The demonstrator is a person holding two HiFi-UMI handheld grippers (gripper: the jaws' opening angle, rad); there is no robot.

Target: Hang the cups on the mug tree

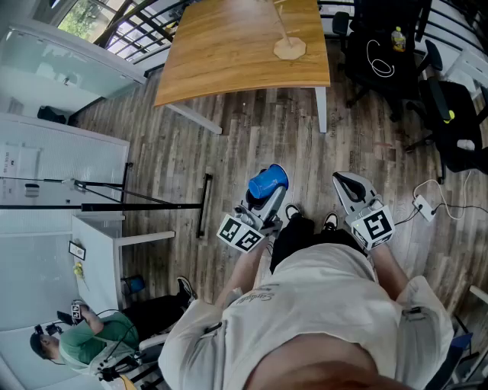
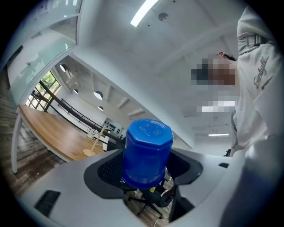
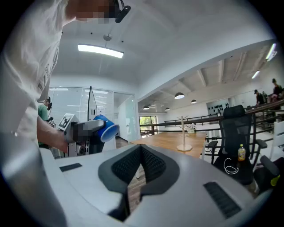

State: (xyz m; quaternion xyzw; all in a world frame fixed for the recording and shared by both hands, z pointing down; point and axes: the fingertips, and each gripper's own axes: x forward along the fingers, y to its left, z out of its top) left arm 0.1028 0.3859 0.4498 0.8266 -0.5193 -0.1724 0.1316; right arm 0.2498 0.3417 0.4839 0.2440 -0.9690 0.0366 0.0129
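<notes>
Interior evenly bright under ceiling strip lights [image 3: 100,51] and daylight from windows [image 1: 80,19] at the head view's upper left, with only faint shadows on the floor [image 1: 252,145]; both gripper views bow strongly and darken toward their round edges, the near blue cup [image 2: 147,153] rendered sharp.

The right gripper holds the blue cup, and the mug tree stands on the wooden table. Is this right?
No. The left gripper holds the blue cup between its fingers, as the left gripper view shows; the right gripper is shut on nothing. The mug tree does stand on the wooden table.
</notes>
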